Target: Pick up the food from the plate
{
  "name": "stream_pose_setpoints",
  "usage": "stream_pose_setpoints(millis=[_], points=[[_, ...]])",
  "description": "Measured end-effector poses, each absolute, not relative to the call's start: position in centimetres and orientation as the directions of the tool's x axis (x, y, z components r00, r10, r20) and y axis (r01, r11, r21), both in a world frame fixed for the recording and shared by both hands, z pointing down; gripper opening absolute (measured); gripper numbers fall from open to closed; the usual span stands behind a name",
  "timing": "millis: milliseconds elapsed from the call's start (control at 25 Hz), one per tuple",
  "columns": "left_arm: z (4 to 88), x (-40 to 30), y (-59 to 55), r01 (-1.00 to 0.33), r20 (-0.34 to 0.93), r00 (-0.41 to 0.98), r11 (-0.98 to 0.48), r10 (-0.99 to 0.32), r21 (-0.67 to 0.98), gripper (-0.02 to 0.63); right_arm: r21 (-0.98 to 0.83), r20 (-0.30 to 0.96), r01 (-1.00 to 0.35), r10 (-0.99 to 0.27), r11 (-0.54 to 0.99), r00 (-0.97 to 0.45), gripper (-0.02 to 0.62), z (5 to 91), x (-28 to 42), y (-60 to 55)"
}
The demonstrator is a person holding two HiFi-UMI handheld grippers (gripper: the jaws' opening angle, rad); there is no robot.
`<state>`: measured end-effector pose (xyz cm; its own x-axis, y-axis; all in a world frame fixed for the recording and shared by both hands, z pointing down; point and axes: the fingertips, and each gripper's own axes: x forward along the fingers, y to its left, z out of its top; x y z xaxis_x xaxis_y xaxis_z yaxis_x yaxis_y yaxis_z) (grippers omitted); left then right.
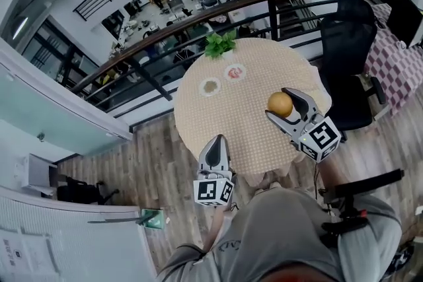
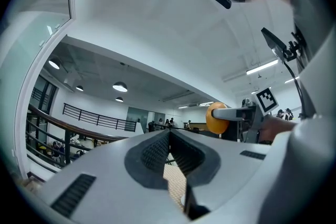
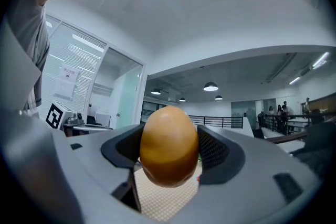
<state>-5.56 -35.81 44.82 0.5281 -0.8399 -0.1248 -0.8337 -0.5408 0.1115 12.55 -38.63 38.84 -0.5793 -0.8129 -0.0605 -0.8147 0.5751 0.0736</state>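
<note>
Food (image 3: 169,152), an egg-shaped orange-brown piece, sits clamped between the fingers of the right gripper (image 1: 278,104), raised above the right part of the round, cloth-covered bench (image 1: 258,139) and touching no plate. In the right gripper view its long axis stands upright, crosswise to the line on which the fingers close, so the pads press its narrower flanks; its top rises above the fingers and its lower end hangs below them. The grip looks centred, though on so smooth and rounded a shape a slip downward seems the main risk if the squeeze loosens. Two small plates, the nearer plate (image 1: 201,87) and the farther plate (image 1: 227,74), lie toward the far left of the held piece and well apart from it. Each carries something too small to identify. The left gripper (image 1: 217,140) hovers over the bench's near edge with its fingers brought together on nothing, pointing roughly toward the nearer plate. Judged from this, the lift of this piece looks complete. If the plates' contents are also to be picked up, the left gripper is the free one and lines up with the nearer plate, but its fingers would first need to spread.
</note>
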Motion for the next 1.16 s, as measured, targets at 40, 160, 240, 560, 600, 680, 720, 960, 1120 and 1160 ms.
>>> stream_pose_setpoints(millis=[40,160,240,560,600,680,720,960,1120,1160], points=[[44.9,-5.6,-35.9,-0.836,-0.123,0.525,-0.538,-0.842,0.113,0.011,0.077,-0.059,-0.814,-0.812,0.576,-0.581,0.313,38.9,12.4,-38.7],[45.1,-5.7,-35.9,-0.838,-0.120,0.523,-0.535,-0.844,0.110,0.011,0.077,-0.075,-0.810,-0.806,0.582,-0.587,0.313,39.0,12.1,-39.0],[45.2,-5.6,-36.0,-0.839,-0.119,0.522,-0.534,-0.845,0.108,0.011,0.068,-0.081,-0.809,-0.805,0.584,-0.588,0.313,39.2,12.2,-39.2],[45.5,-5.6,-36.2,-0.844,-0.117,0.512,-0.523,-0.851,0.118,0.011,0.063,-0.063,-0.812,-0.810,0.580,-0.583,0.313,39.3,12.7,-39.7],[45.6,-5.5,-36.2,-0.844,-0.116,0.511,-0.523,-0.851,0.119,0.011,0.063,-0.061,-0.812,-0.810,0.580,-0.583,0.313,39.3,12.7,-39.8],[45.7,-5.5,-36.1,-0.844,-0.114,0.512,-0.523,-0.852,0.122,0.011,0.057,-0.057,-0.813,-0.811,0.580,-0.582,0.313,39.6,12.8,-39.8],[45.7,-5.5,-36.1,-0.844,-0.113,0.511,-0.523,-0.852,0.123,0.011,0.052,-0.057,-0.813,-0.811,0.580,-0.582,0.313,39.7,12.9,-39.8],[45.7,-5.3,-36.1,-0.847,-0.116,0.506,-0.518,-0.854,0.122,0.011,0.032,-0.075,-0.810,-0.807,0.585,-0.586,0.313,39.5,13.5,-39.9],[46.1,-5.3,-35.9,-0.848,-0.110,0.503,-0.514,-0.857,0.128,0.011,0.028,-0.081,-0.811,-0.807,0.584,-0.585,0.313,39.4,13.6,-39.7],[46.2,-5.3,-35.9,-0.848,-0.109,0.503,-0.514,-0.858,0.129,0.011,0.030,-0.083,-0.811,-0.807,0.585,-0.585,0.313,39.3,13.6,-39.7]])
